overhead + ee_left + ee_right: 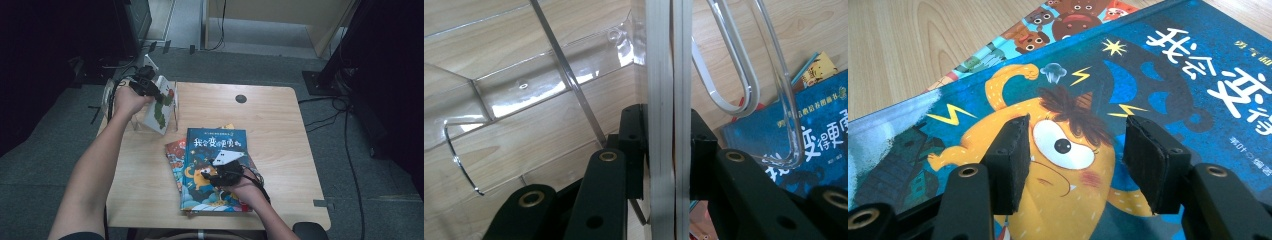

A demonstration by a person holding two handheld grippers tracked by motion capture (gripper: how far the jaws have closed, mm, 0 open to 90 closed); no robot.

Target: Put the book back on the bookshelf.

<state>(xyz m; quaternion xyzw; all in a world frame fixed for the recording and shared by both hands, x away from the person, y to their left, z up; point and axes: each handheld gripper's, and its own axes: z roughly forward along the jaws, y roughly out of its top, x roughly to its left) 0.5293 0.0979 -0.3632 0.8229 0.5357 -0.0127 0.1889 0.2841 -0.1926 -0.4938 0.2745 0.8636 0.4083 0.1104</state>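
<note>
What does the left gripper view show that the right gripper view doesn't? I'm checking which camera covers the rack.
Left gripper view alone: the left claw shut on the edge of a white book, standing in the clear acrylic rack.
Right gripper view alone: the right claw open over the yellow monster on the cover, and the bear-patterned book beneath.
Both: the blue book and the wooden table.

Right tongs [1075, 162] open above blue book [1158, 85]; second book [1048, 25] beneath, on wooden table [908, 45].
</note>
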